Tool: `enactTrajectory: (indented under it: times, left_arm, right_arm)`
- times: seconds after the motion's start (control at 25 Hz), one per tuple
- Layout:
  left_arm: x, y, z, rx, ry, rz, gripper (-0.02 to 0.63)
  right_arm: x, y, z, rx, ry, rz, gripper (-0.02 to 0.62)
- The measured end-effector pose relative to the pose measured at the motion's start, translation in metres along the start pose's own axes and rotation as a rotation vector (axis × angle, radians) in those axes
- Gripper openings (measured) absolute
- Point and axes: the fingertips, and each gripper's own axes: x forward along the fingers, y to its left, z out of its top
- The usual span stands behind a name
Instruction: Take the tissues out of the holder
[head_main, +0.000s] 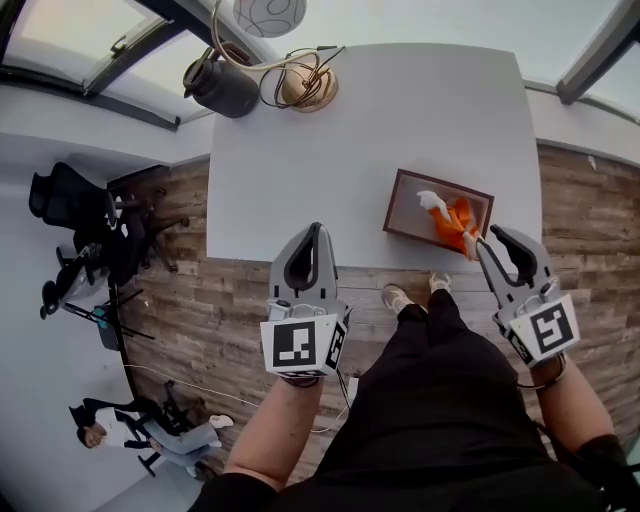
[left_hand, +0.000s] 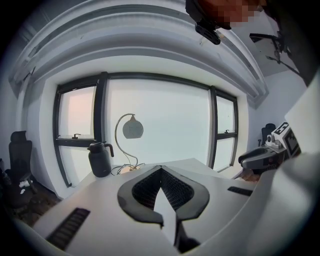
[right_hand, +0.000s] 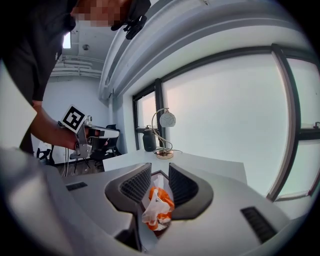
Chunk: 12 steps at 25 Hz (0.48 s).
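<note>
Bright, even daylight from large windows (left_hand: 157, 125), soft shadows, strong fisheye bending, dark corners.

Seen from above, a white table (head_main: 330, 130) stands on a wood-plank floor (head_main: 210, 310). Near its near right edge sits a dark brown tissue holder (head_main: 402, 205) with crumpled orange and white tissues (head_main: 455, 220) in it. The right gripper (head_main: 487, 240) reaches in from the near right, its tips at the orange tissue. The left gripper (head_main: 316, 228) hangs over the near edge, left of centre, well apart from the holder, jaws meeting at the tip. A dark kettle (head_main: 222, 85) and a globe lamp (head_main: 270, 15) with coiled cord stand at the far left corner. Black office chairs (head_main: 80, 215) stand far left.
</note>
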Motion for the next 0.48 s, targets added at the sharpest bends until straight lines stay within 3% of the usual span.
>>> enactTrajectory:
  times: [0.12,0.28,0.48]
  left_arm:
    - [0.001,-0.002,0.000,0.000,0.002,-0.009,0.005]
    - [0.004,-0.008,-0.011,0.001,0.025,-0.047,0.005]
    - [0.011,-0.021,-0.028,0.004,0.051,-0.088,0.005]
  right_arm:
    - [0.004,0.007,-0.013,-0.025,0.046,0.012,0.122]
    - [0.008,0.015,-0.023,-0.041,0.042,0.013,0.233]
    - [0.011,0.005,-0.039,-0.020,0.034,-0.020,0.247]
